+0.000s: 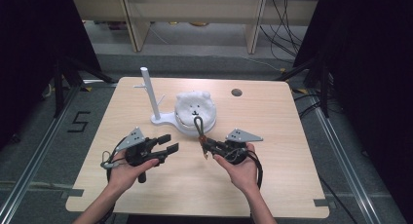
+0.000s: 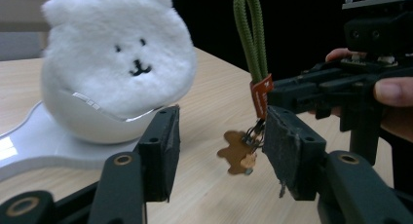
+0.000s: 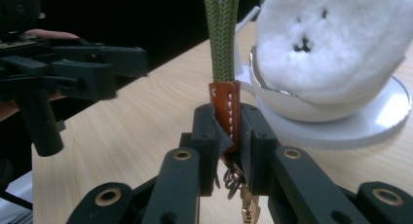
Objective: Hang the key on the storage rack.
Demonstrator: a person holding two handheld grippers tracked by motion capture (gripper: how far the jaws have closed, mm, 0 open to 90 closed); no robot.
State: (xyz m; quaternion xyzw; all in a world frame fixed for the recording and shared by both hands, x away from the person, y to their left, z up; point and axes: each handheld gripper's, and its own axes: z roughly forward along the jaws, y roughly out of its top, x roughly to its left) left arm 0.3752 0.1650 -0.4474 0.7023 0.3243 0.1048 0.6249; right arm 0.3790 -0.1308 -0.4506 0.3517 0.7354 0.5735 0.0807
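on the wooden table [image 1: 272, 185], white stand [image 1: 168, 121]

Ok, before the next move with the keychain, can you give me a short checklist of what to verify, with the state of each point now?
1. Right gripper shut on the orange leather tab of the keychain: ok.
2. Green cord loop points up, free of snags: ok.
3. Left gripper open: ok.
4. Brown bear charm hangs off the table: cannot tell.
5. White peg stand upright: ok.
6. White plush bear rests on the stand's base, apart from both grippers: ok.
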